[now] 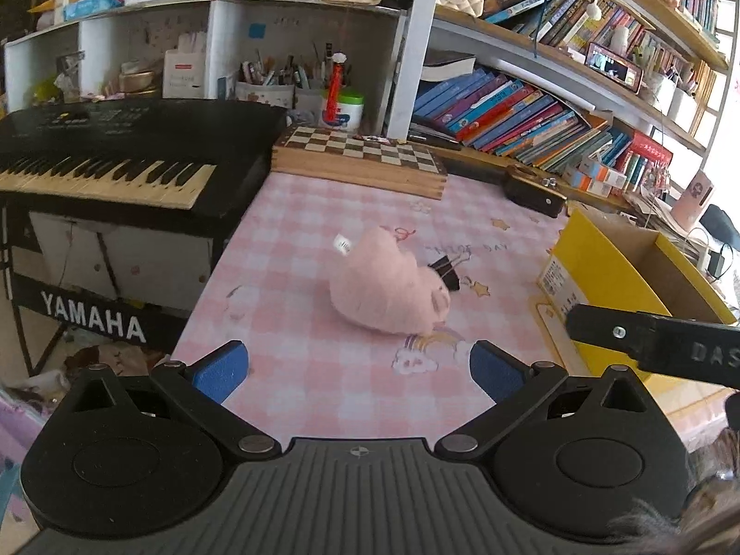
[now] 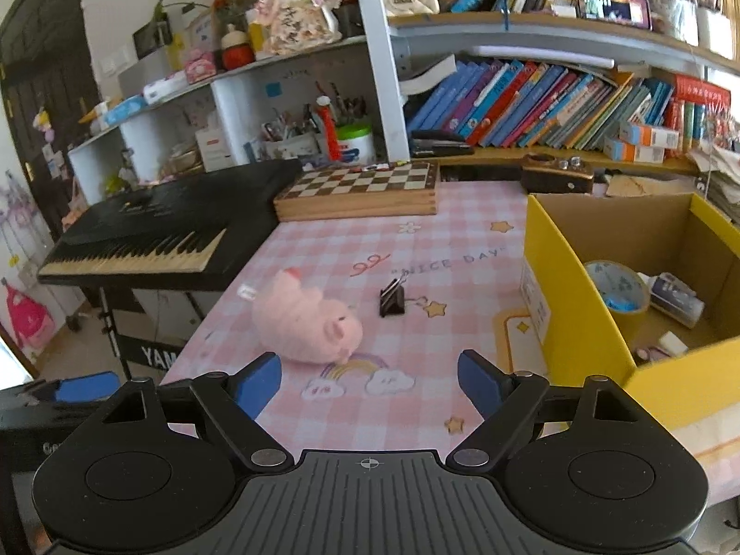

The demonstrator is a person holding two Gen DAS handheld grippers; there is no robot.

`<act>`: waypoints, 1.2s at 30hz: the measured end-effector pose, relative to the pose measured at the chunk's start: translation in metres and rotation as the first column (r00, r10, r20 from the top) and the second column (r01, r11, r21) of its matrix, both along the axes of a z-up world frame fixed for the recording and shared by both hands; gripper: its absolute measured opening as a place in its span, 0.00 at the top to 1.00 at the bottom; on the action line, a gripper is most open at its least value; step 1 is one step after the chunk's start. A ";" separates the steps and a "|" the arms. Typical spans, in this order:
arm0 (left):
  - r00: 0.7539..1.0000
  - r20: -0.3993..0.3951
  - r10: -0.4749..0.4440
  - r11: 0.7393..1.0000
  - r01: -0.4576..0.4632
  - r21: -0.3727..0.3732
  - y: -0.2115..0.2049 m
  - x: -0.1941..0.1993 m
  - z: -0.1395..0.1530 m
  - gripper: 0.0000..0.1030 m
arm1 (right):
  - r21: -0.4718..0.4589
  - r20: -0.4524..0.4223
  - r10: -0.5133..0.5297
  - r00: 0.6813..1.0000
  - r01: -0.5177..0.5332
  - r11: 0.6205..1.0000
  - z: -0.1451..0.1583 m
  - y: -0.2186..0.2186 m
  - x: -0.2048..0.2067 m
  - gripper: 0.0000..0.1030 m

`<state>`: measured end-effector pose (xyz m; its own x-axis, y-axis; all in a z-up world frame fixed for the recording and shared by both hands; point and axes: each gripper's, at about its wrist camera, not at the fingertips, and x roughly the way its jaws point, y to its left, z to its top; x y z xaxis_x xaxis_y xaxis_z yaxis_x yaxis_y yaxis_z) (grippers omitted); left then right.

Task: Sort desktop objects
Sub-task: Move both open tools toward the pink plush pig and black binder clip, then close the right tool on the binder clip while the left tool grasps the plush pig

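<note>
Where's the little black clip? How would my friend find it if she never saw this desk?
Start at the pink checked tablecloth with the big yellow box on one side. In the middle lies a pink plush pig; the black binder clip stands just beside it, towards the box, under the words "NICE DAY". It's the only small, dark, shiny thing on the cloth.

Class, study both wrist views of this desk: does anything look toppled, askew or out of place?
Yes. The pink plush pig lies tipped over on the checked tablecloth rather than upright, snout toward the camera. Beside it a black binder clip sits loose, while the tape roll is already in the yellow box.
</note>
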<state>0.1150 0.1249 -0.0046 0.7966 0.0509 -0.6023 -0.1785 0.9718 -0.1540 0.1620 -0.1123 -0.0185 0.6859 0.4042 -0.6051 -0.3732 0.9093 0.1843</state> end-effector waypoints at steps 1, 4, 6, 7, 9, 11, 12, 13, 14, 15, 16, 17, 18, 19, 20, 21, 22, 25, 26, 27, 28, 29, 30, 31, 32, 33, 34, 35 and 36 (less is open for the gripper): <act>1.000 0.002 -0.004 1.000 0.004 0.001 -0.001 0.006 0.000 0.00 | 0.005 -0.012 -0.005 1.000 0.005 1.000 -0.002 0.001 0.008 0.17; 1.000 0.000 -0.014 1.000 0.014 0.001 -0.003 0.027 -0.004 0.00 | 0.012 -0.043 -0.024 0.999 0.024 1.000 -0.010 0.001 0.032 0.17; 1.000 -0.005 -0.016 1.000 0.016 0.001 -0.003 0.040 -0.007 0.01 | 0.011 -0.059 -0.031 0.998 0.032 0.999 -0.015 0.003 0.048 0.17; 1.000 -0.008 -0.017 1.000 0.017 -0.001 -0.004 0.048 -0.009 0.01 | 0.007 -0.066 -0.035 0.997 0.035 0.999 -0.017 0.005 0.057 0.17; 1.000 -0.018 -0.017 1.000 0.017 -0.004 -0.004 0.060 -0.013 0.02 | 0.005 -0.077 -0.034 0.996 0.034 0.999 -0.022 0.008 0.070 0.17; 1.000 -0.024 -0.019 1.000 0.018 -0.008 -0.005 0.072 -0.018 0.02 | -0.004 -0.082 -0.030 0.996 0.030 1.000 -0.026 0.014 0.084 0.17; 0.999 -0.028 -0.018 1.000 0.018 -0.009 -0.006 0.078 -0.020 0.02 | -0.006 -0.084 -0.027 0.996 0.026 1.000 -0.028 0.016 0.090 0.17; 0.999 -0.034 -0.017 1.000 0.017 -0.012 -0.006 0.085 -0.023 0.02 | -0.009 -0.087 -0.024 0.996 0.023 1.000 -0.030 0.018 0.095 0.17; 0.999 -0.038 -0.016 1.000 0.016 -0.015 -0.006 0.090 -0.024 0.02 | -0.013 -0.091 -0.021 0.996 0.020 1.000 -0.032 0.021 0.101 0.18; 0.999 -0.041 -0.015 1.000 0.015 -0.019 -0.006 0.095 -0.026 0.02 | -0.016 -0.096 -0.018 0.995 0.016 1.000 -0.034 0.024 0.108 0.18; 0.999 -0.043 -0.013 1.000 0.013 -0.021 -0.006 0.100 -0.028 0.02 | -0.021 -0.101 -0.016 0.995 0.013 1.000 -0.036 0.027 0.113 0.19; 0.999 -0.046 -0.011 1.000 0.010 -0.022 -0.006 0.106 -0.030 0.02 | -0.026 -0.108 -0.015 0.994 0.012 1.000 -0.039 0.029 0.119 0.19; 0.999 -0.048 -0.008 1.000 0.006 -0.022 -0.006 0.111 -0.031 0.02 | -0.033 -0.121 -0.014 0.993 0.010 0.999 -0.042 0.032 0.125 0.19; 0.999 -0.052 -0.003 1.000 0.002 -0.022 -0.006 0.116 -0.033 0.02 | -0.042 -0.131 -0.017 0.991 0.012 0.999 -0.045 0.034 0.132 0.19; 0.998 -0.057 0.000 1.000 -0.001 -0.024 -0.005 0.122 -0.035 0.02 | -0.045 -0.141 -0.016 0.990 0.010 0.999 -0.048 0.036 0.137 0.19; 0.998 -0.062 0.003 1.000 -0.004 -0.025 -0.004 0.126 -0.038 0.02 | -0.048 -0.149 -0.013 0.989 0.006 0.999 -0.051 0.038 0.142 0.19; 0.998 -0.068 0.005 1.000 -0.007 -0.025 -0.003 0.130 -0.040 0.02 | -0.053 -0.154 -0.010 0.988 0.002 0.999 -0.053 0.040 0.147 0.21; 0.996 -0.091 0.012 1.000 -0.014 -0.021 0.000 0.142 -0.048 0.03 | -0.066 -0.175 0.010 0.984 -0.022 0.998 -0.063 0.047 0.161 0.29; 0.995 -0.098 0.013 1.000 -0.016 -0.022 0.001 0.146 -0.050 0.03 | -0.070 -0.180 0.015 0.984 -0.028 0.997 -0.066 0.049 0.164 0.31; 0.995 -0.103 0.014 1.000 -0.017 -0.024 0.001 0.149 -0.052 0.04 | -0.075 -0.183 0.020 0.983 -0.034 0.997 -0.068 0.051 0.167 0.32; 0.994 -0.108 0.014 1.000 -0.017 -0.026 0.002 0.152 -0.054 0.04 | -0.080 -0.186 0.024 0.982 -0.040 0.996 -0.071 0.053 0.171 0.34; 0.994 -0.108 0.012 0.999 -0.016 -0.032 0.003 0.154 -0.056 0.04 | -0.082 -0.187 0.029 0.982 -0.045 0.996 -0.073 0.055 0.174 0.34; 0.994 -0.108 0.010 0.999 -0.014 -0.040 0.004 0.156 -0.057 0.04 | -0.085 -0.191 0.034 0.981 -0.051 0.995 -0.075 0.058 0.176 0.34; 0.994 -0.109 0.009 0.999 -0.014 -0.047 0.004 0.157 -0.058 0.04 | -0.089 -0.194 0.037 0.980 -0.055 0.994 -0.077 0.060 0.179 0.34; 0.994 -0.109 0.007 0.999 -0.013 -0.053 0.004 0.159 -0.060 0.04 | -0.093 -0.196 0.040 0.980 -0.060 0.994 -0.079 0.062 0.182 0.34; 0.994 -0.108 0.005 0.998 -0.011 -0.058 0.004 0.160 -0.061 0.04 | -0.095 -0.200 0.047 0.979 -0.067 0.993 -0.080 0.064 0.184 0.34; 0.994 -0.109 0.003 0.998 -0.010 -0.063 0.004 0.161 -0.062 0.04 | -0.098 -0.204 0.054 0.977 -0.075 0.992 -0.083 0.066 0.187 0.36; 0.994 -0.109 0.002 0.997 -0.010 -0.071 0.004 0.163 -0.063 0.04 | -0.103 -0.206 0.058 0.977 -0.081 0.991 -0.084 0.067 0.189 0.39; 0.994 -0.108 0.001 0.997 -0.010 -0.078 0.005 0.164 -0.064 0.04 | -0.107 -0.208 0.064 0.976 -0.087 0.990 -0.085 0.068 0.191 0.41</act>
<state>0.2791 0.1299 -0.0685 0.7265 0.0042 -0.6871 -0.2037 0.9564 -0.2095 0.3527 -0.0438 -0.1036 0.5140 0.3696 -0.7741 -0.4071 0.8994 0.1591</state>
